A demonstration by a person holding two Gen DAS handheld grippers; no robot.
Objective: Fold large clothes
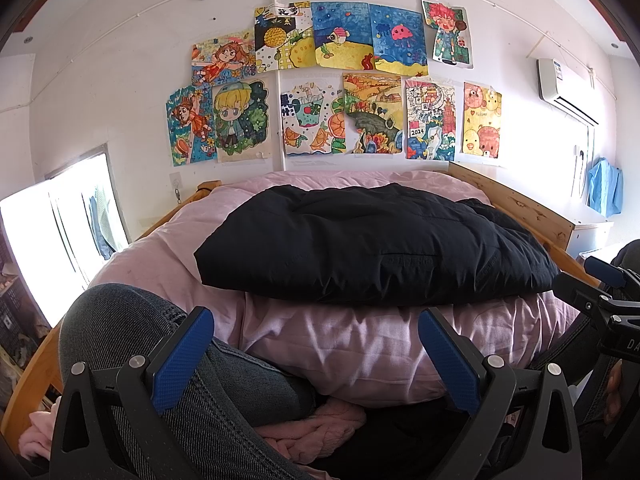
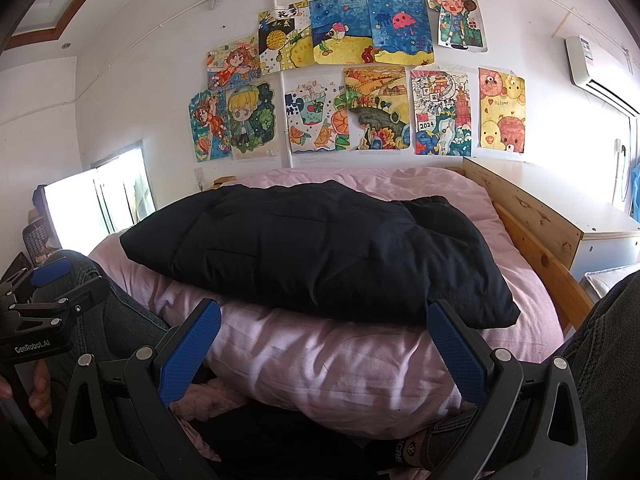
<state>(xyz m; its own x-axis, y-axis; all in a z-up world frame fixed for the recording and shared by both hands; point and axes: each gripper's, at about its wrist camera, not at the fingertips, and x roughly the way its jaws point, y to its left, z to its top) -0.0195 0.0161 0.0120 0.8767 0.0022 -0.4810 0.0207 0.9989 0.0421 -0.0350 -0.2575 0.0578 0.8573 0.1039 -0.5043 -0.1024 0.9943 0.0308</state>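
Observation:
A black padded jacket [image 1: 372, 244] lies folded in a thick bundle on the pink quilt [image 1: 344, 344] of the bed. It also shows in the right wrist view [image 2: 316, 252]. My left gripper [image 1: 320, 356] is open and empty, held back from the jacket's near edge, above the quilt's front. My right gripper [image 2: 324, 352] is open and empty too, just short of the jacket's near right corner. Each gripper shows at the edge of the other's view: the right one [image 1: 604, 280] and the left one [image 2: 48, 276].
The person's knees in dark jeans [image 1: 132, 332] flank the grippers. A pink fluffy garment [image 1: 320, 424] lies below the quilt's front. Wooden bed rails [image 2: 536, 240] run along both sides. A window [image 1: 56, 232] is left, a white cabinet [image 2: 604, 236] right, drawings on the wall [image 1: 320, 80].

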